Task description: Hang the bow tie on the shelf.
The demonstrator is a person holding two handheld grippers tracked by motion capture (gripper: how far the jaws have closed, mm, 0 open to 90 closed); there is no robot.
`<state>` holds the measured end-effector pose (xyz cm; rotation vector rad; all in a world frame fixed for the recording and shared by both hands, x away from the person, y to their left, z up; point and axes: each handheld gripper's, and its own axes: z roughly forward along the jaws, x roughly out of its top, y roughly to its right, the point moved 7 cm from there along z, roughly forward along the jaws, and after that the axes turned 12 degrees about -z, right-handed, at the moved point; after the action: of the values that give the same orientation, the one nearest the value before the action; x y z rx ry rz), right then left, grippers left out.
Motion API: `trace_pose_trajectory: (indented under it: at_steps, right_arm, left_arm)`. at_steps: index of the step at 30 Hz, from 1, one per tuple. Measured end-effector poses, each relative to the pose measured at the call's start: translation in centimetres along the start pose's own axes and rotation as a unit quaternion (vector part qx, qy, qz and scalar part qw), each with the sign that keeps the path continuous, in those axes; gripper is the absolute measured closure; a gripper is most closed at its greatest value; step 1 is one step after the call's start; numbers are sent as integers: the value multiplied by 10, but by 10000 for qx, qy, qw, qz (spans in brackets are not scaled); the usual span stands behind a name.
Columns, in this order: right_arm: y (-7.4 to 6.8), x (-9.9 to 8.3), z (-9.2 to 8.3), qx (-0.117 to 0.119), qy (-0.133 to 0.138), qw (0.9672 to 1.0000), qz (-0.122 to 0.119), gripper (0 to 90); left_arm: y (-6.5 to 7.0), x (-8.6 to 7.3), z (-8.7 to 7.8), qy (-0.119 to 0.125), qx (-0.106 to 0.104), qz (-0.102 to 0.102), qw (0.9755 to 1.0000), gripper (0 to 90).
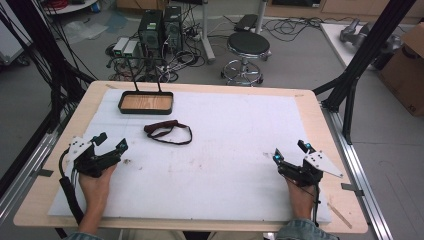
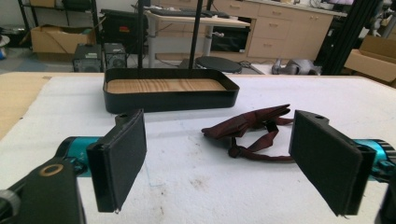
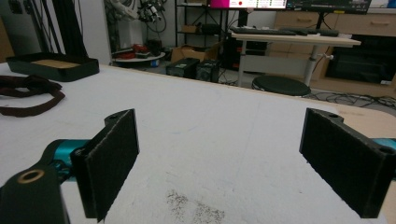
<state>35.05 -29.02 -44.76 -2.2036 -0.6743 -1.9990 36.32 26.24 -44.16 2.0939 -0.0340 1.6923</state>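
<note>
So one white mat (image 1: pixel 225 165) covers the table, and both hands rest low at its near corners. One black tray (image 1: pixel 146 103) sits at the far left. One dark red strap (image 1: pixel 167 131) lies just in front of it, well ahead of the left gripper (image 1: pixel 109 142). Left gripper and right gripper (image 1: pixel 290 151) both gape wide, nothing between the pads.

No legible txt, labels, brands or nos. anywhere on bench, boxes or far monitors.
</note>
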Motion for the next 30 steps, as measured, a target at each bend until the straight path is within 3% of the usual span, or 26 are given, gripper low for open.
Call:
trace_pose_trajectory:
  at_steps: [11, 30]
  right_arm:
    - [-2, 2, -1, 168, 118, 9995, 256, 109]
    - [-1, 1, -1, 108, 73, 9997, 184, 109]
  left_arm:
    - [2, 0, -2, -38, -72, -122, 9999, 180]
    - [4, 3, -6, 34, -152, -182, 9997, 182]
